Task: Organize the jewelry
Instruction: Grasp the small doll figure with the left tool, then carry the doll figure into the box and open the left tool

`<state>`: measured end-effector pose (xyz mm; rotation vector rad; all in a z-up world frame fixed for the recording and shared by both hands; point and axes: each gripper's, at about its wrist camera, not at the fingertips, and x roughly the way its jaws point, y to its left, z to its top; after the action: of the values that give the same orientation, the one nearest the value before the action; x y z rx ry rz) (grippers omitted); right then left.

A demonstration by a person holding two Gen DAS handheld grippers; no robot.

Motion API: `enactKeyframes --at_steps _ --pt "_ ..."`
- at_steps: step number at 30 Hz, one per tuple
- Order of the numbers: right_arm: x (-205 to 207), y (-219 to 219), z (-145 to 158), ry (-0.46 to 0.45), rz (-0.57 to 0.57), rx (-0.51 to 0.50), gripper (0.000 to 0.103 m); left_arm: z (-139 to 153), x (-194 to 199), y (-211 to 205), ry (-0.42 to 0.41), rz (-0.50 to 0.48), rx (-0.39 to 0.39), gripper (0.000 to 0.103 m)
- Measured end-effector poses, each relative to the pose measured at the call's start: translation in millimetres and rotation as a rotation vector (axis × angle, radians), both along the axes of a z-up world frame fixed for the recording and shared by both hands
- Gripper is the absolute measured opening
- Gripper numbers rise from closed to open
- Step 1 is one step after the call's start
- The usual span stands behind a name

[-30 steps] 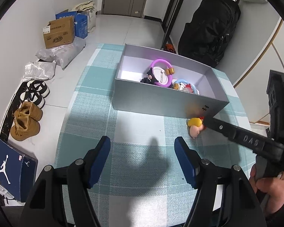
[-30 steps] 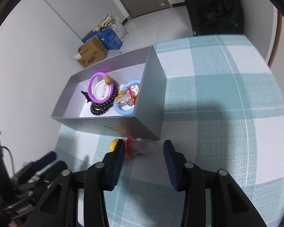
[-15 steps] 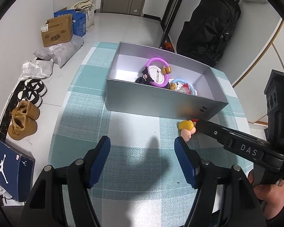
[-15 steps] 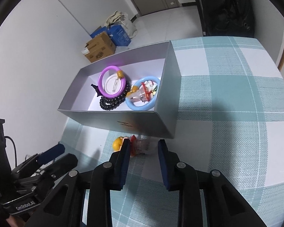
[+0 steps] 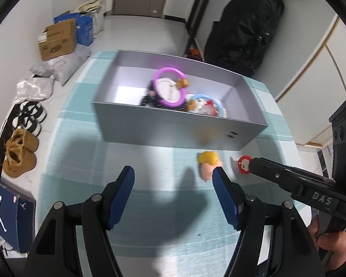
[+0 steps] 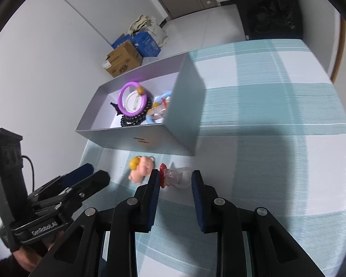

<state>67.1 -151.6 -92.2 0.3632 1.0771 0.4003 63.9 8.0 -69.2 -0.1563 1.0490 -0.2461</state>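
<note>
On the checked desk [image 6: 276,106], the right claw [image 6: 174,180] is clenched on a clear ring [image 6: 177,177] with a red flower top, in front of the grey box [image 5: 173,129]. Just left of it lies a small pink doll charm [image 6: 141,169], touching nothing. The left claw [image 5: 174,180] hangs released above the cloth. Inside the box sit a purple bangle [image 5: 169,87], black beads [image 6: 132,120] and a blue bangle [image 6: 160,108]. Shoes [image 5: 20,154] and cardboard boxes [image 5: 57,39] crowd the floor beside the desk.
</note>
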Motion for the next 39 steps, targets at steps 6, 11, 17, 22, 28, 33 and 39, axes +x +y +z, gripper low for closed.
enactKeyframes --at_steps 6,11,17,22,28,33,39 --pt "-8.7 -28.4 14.3 -0.026 -0.045 0.040 0.026 -3.9 6.5 -18.7 0.015 -0.042 -0.032 0.065" --pt "-12.0 -43.3 30.2 -0.060 -0.061 0.065 0.027 -7.4 9.3 -31.8 0.009 -0.056 0.003 0.065" --pt "-13.2 -50.2 44.9 -0.093 -0.063 0.086 0.027 -4.9 5.8 -40.4 -0.034 -0.057 0.058 0.064" --pt "-14.0 -53.7 49.4 -0.101 -0.072 0.096 0.027 -8.4 5.6 -44.7 -0.029 -0.082 0.080 0.034" --pt "-12.8 -52.8 52.1 -0.109 -0.072 0.107 0.027 -6.6 5.0 -45.1 -0.029 -0.102 0.065 0.017" --pt "-11.1 -50.6 50.6 -0.109 -0.072 0.108 0.027 0.2 1.8 -45.6 -0.051 -0.114 0.044 0.017" --pt "-6.9 -45.4 52.1 -0.121 -0.070 0.115 0.027 10.7 -0.9 -43.9 -0.081 -0.131 0.017 0.017"
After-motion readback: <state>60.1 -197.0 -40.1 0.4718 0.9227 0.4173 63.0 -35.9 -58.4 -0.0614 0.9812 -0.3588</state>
